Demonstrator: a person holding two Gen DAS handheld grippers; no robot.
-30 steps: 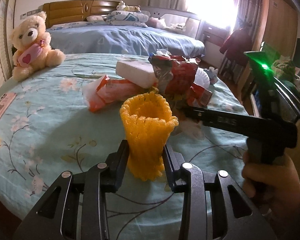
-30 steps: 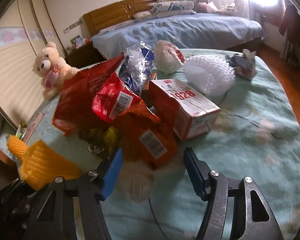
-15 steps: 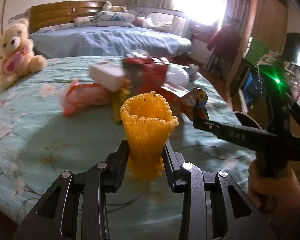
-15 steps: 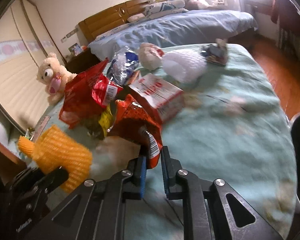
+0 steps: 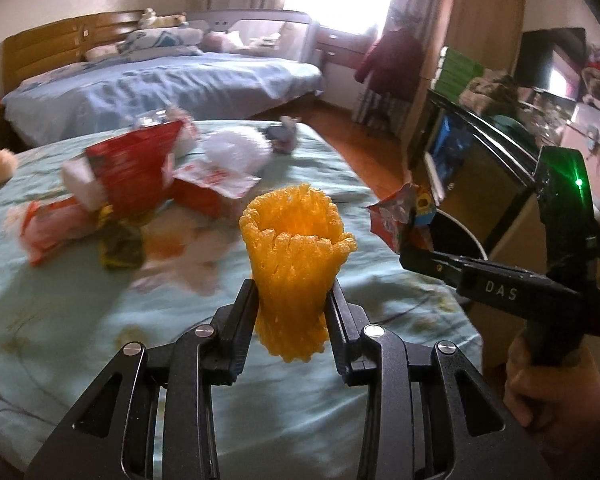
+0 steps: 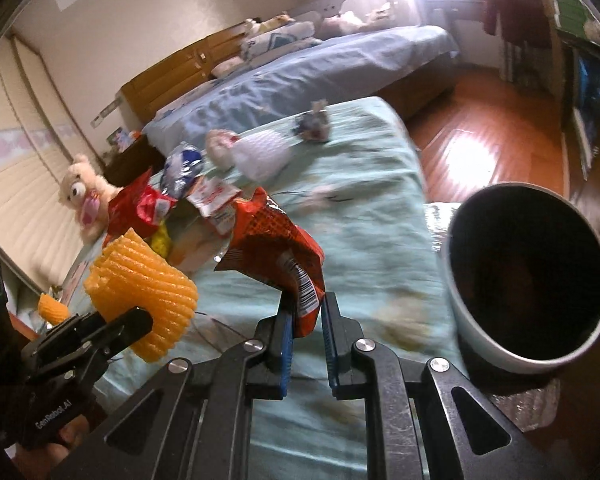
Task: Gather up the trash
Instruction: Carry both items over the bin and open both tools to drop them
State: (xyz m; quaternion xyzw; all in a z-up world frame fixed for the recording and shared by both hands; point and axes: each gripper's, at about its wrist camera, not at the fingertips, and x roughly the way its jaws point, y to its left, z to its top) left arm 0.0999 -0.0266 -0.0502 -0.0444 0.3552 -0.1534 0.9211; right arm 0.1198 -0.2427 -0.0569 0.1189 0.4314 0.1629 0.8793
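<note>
Trash is in both grippers: the left gripper [image 5: 292, 304] has its jaws partly closed around an orange foam net [image 5: 296, 252], and the right gripper [image 6: 305, 320] has its jaws pinched nearly shut on a red snack wrapper [image 6: 276, 248], both held above the desk [image 6: 364, 216]. More wrappers and a white box lie in a heap on the far left. A dark bin [image 6: 528, 280] stands open at the near right. To finish well, carry each piece fully over the rim before letting go, wrapper first, keeping the two grippers apart.
</note>
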